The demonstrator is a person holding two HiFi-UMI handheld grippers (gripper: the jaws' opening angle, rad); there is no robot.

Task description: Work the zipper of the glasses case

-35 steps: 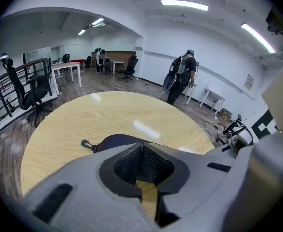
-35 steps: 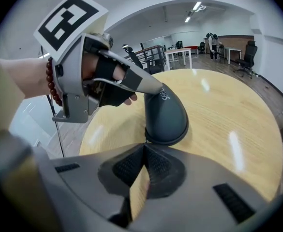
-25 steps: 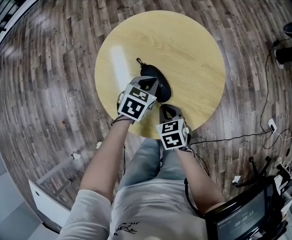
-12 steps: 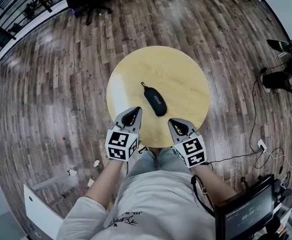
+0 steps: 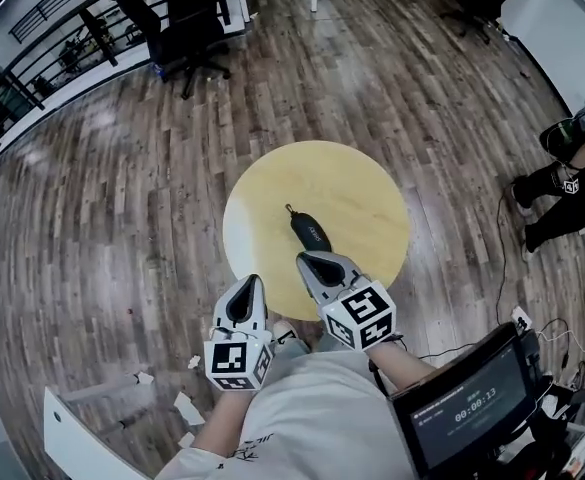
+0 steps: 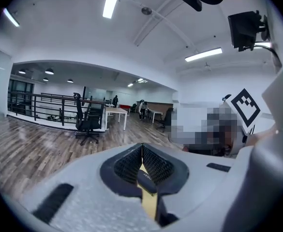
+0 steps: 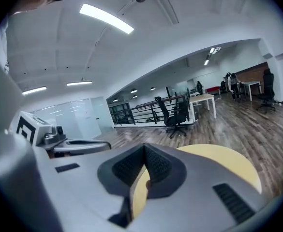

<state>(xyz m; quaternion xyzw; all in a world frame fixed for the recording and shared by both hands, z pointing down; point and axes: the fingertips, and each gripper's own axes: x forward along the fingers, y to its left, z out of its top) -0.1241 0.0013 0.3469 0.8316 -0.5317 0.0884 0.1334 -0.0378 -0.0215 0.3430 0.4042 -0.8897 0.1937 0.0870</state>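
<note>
**Both tools closed and empty, case alone on the desk**

- The glasses case (image 5: 311, 232) lies flat on the round yellow desk (image 5: 362, 193), a little to my side of its middle. It is dark, long and set on a diagonal. Its thin pull end (image 5: 290, 210) points away and to the left.
- Left tool (image 5: 249, 284): in the left gripper view I read the ribbed pads pressed together with nothing between them. From the head view it hangs off the desk's near rim, over the wooden floor (image 5: 122, 198), well apart from the case.
- Right tool (image 5: 310, 261): also pressed together and empty in its own view. Its tip sits over the near part of the desk, just short of the case's near end. I cannot tell if they touch.
- A black office chair (image 5: 197, 33) stands far off.
</note>
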